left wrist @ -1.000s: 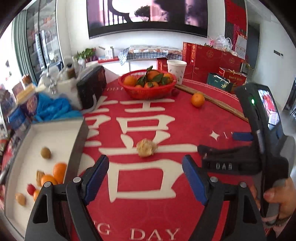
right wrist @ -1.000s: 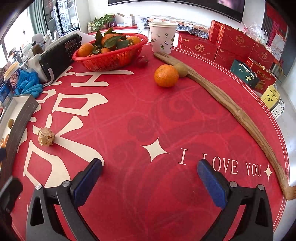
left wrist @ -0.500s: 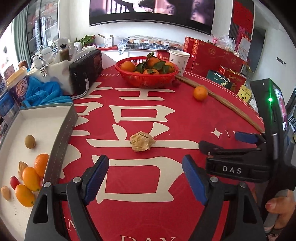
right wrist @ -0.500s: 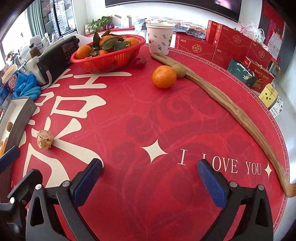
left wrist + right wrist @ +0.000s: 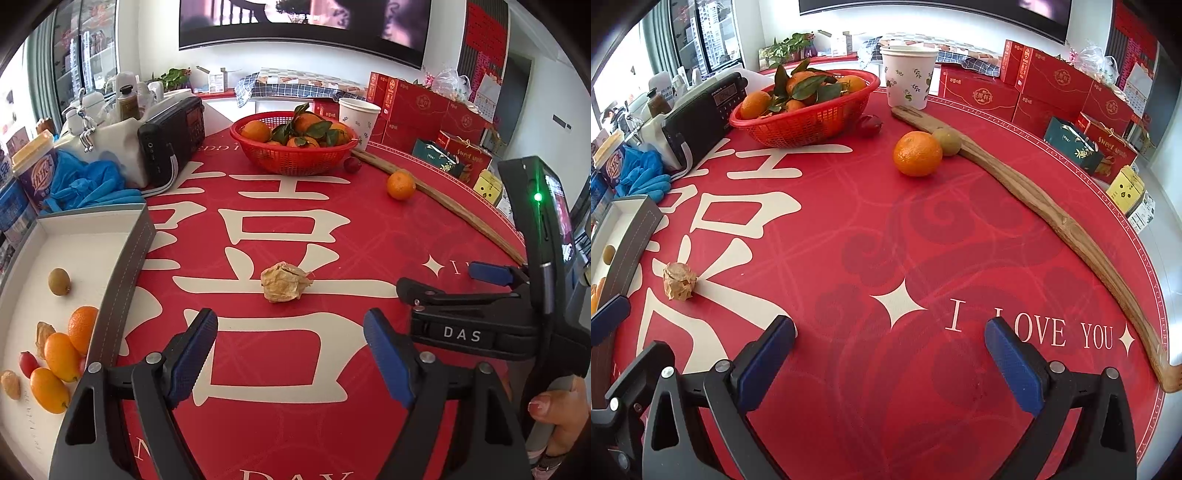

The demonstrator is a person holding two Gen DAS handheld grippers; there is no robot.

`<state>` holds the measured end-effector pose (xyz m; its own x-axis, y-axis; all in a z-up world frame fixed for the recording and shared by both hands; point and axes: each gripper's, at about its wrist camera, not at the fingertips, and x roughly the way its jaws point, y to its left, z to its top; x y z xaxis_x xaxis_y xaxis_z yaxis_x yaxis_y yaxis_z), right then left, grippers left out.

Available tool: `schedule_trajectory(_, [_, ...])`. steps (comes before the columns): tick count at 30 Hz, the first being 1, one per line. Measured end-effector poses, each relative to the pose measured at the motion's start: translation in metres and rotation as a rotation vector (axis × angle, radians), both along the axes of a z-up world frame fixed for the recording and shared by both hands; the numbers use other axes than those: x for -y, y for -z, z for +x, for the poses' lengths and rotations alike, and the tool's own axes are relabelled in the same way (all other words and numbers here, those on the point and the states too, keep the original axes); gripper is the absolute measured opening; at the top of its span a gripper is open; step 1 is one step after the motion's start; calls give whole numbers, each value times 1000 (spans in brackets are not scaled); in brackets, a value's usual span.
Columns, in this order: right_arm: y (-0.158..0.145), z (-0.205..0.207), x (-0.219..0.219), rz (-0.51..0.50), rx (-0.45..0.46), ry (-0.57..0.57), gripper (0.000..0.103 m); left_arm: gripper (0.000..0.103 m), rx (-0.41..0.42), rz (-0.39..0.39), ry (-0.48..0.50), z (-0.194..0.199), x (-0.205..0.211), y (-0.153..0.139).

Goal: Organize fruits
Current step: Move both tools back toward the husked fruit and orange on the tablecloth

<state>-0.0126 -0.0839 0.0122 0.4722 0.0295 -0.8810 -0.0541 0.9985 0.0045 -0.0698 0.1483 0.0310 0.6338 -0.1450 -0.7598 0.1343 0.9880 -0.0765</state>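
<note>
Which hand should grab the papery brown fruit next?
Left. The papery fruit lies straight ahead of the open left hand-held gripper, near the tray; the right hand-held gripper faces elsewhere.

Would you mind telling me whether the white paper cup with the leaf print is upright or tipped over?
Upright. The white paper cup with the leaf print stands on its base on the red tablecloth, rim up, behind the red plastic basket.

Papery husked fruit (image 5: 284, 281) alone on tablecloth (image 5: 332, 236)
</note>
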Motion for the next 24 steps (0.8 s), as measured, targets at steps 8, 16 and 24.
schedule_trajectory(8, [1,0,1,4,29,-31,103,84,58,-32,-22,0,-15,-25])
schedule_trajectory(16, [1,-3,5,11,44,-69,103,84,44,-32,-67,11,-39,-22])
schedule_trajectory(24, [-22,21,45,72,82,68,103,84,49,-127,-101,12,-73,-36])
